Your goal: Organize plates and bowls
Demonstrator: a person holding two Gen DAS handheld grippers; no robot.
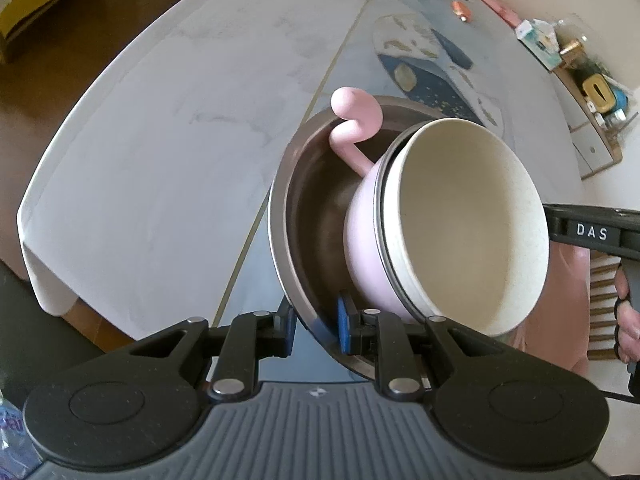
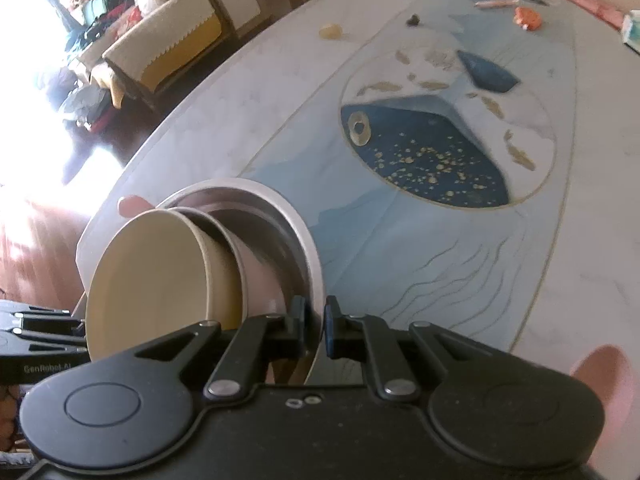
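A steel bowl (image 1: 308, 216) holds a pink bowl (image 1: 360, 240) with a curled pink handle (image 1: 352, 120). A cream bowl (image 1: 468, 224) is nested in the pink one. My left gripper (image 1: 316, 328) is shut on the steel bowl's near rim, one blue pad inside and one outside. In the right wrist view, my right gripper (image 2: 316, 324) is shut on the opposite rim of the steel bowl (image 2: 304, 240). There the cream bowl (image 2: 148, 280) and the pink bowl (image 2: 260, 292) lean toward the left. The stack appears tilted in both views.
The marble table (image 1: 160, 140) has a blue painted middle (image 2: 440, 152). Small bits lie at its far end: an orange item (image 2: 528, 18) and a tissue box (image 2: 632, 32). A cluttered shelf (image 1: 592, 80) stands to the right, and a cushioned seat (image 2: 172, 36) stands beyond the table's edge.
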